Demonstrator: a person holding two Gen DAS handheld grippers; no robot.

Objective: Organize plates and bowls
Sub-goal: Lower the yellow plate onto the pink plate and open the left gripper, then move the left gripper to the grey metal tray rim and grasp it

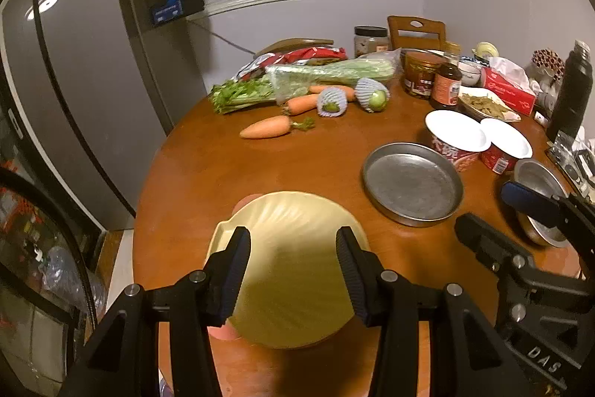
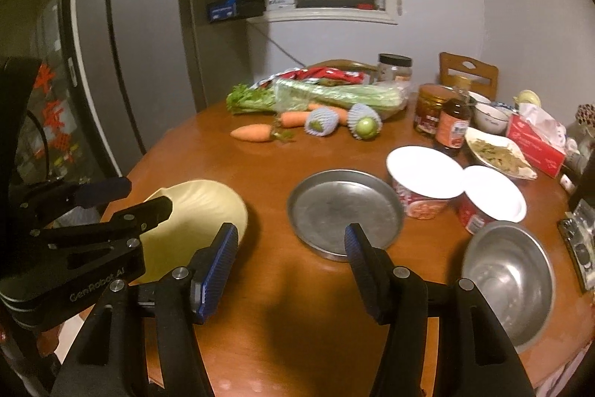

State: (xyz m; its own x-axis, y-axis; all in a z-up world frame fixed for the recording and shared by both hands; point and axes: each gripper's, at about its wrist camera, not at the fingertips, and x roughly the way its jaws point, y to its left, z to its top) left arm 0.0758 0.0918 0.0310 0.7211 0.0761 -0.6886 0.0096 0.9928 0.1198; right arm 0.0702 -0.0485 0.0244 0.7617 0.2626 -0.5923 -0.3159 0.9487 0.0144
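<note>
Near-left of the steel plate (image 1: 412,183), in the left wrist view, sits the pale yellow dish (image 1: 293,229), close to the near edge of the desk (image 1: 223,166). The left gripper (image 1: 295,270) hangs over it with its fingers (image 1: 238,270) partly spread. They overlap the dish on both sides, but I cannot tell whether the pads press on it or only frame it. The dish looks picked out for stacking, since the steel plate is the nearest flat piece to join. To the right of the steel plate, the right gripper (image 1: 483,207) reaches in front of a steel bowl (image 1: 539,181). Behind the steel plate stand two noodle cups (image 1: 455,133), and far-left of it lie carrots (image 1: 266,128) and greens. That leaves a bare brown stretch between the dish and the steel plate.

From the right wrist view, the right gripper (image 2: 290,255) hovers just in front of the steel plate (image 2: 342,207). Its fingers (image 2: 223,259) are spread wide with only bare desk (image 2: 297,304) between them. The steel bowl (image 2: 509,278) is near-right of the plate, close to the desk's rim. The yellow dish (image 2: 200,222) is to the plate's left, looks tilted, and reaches about to the desk's edge, under the left gripper (image 2: 148,196). A sideways path from dish to plate looks open. The cups just behind the plate and the edge beside the dish are the tight spots.
</note>
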